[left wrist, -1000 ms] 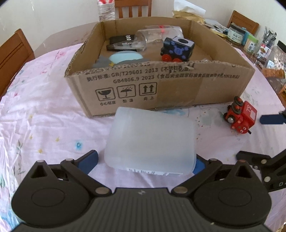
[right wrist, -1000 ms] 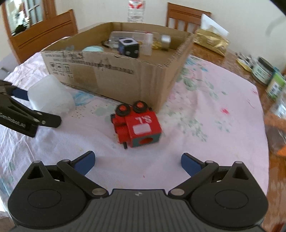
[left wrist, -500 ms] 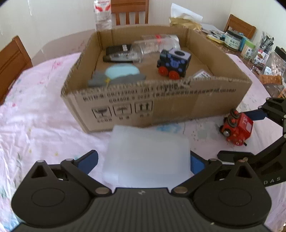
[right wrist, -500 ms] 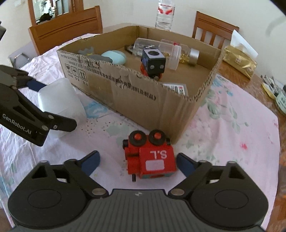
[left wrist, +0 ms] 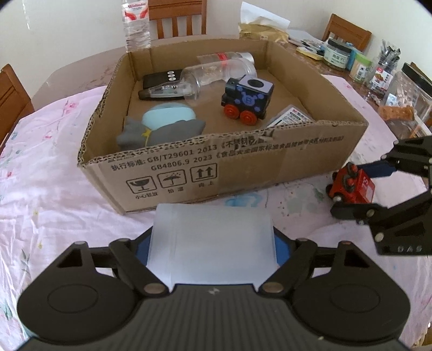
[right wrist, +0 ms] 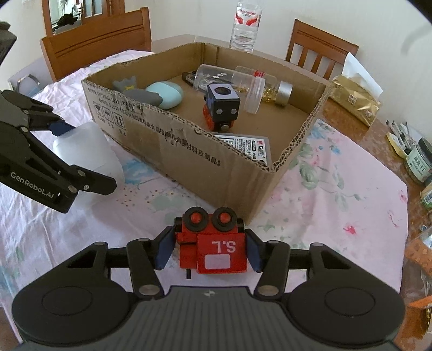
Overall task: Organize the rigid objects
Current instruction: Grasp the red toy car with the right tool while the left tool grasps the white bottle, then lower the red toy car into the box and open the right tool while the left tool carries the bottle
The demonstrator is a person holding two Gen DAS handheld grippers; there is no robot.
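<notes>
The cardboard box (left wrist: pixel 243 164) sits open on the table's pink flowered cloth (left wrist: pixel 54 194), filling the upper middle of both wrist views. Inside it lie a dark blue toy train with red wheels (left wrist: pixel 247 98), a clear bottle (left wrist: pixel 218 73) on its side toward 12 o'clock, a black remote (left wrist: pixel 162 79) and a dark pen-like item (left wrist: pixel 164 90) at about 11 o'clock, a pale blue case (left wrist: pixel 168 118) with a grey soft toy (left wrist: pixel 162 135) against the near wall at 9 o'clock, and a printed packet (left wrist: pixel 290 118) toward the 3 o'clock corner.

The frosted plastic container (left wrist: pixel 213 243) is outside the box, just beside its near wall, at 6 o'clock in the left view. The left gripper (left wrist: pixel 213 247) pinches it, a blue pad pressed on either side. I cannot tell whether the container rests on the cloth or is lifted.

The red toy train (right wrist: pixel 213 245) is also outside, near the box's right front corner, at 6 o'clock in the right view. The right gripper (right wrist: pixel 206 249) is closed on it, its blue pads touching both flanks. From the left view that train shows at 3 o'clock.

Behind the box a water bottle (right wrist: pixel 244 25) stands upright at 12 o'clock, with wooden chairs (right wrist: pixel 97 40) around the table and jars (left wrist: pixel 337 52) toward 2 o'clock.
</notes>
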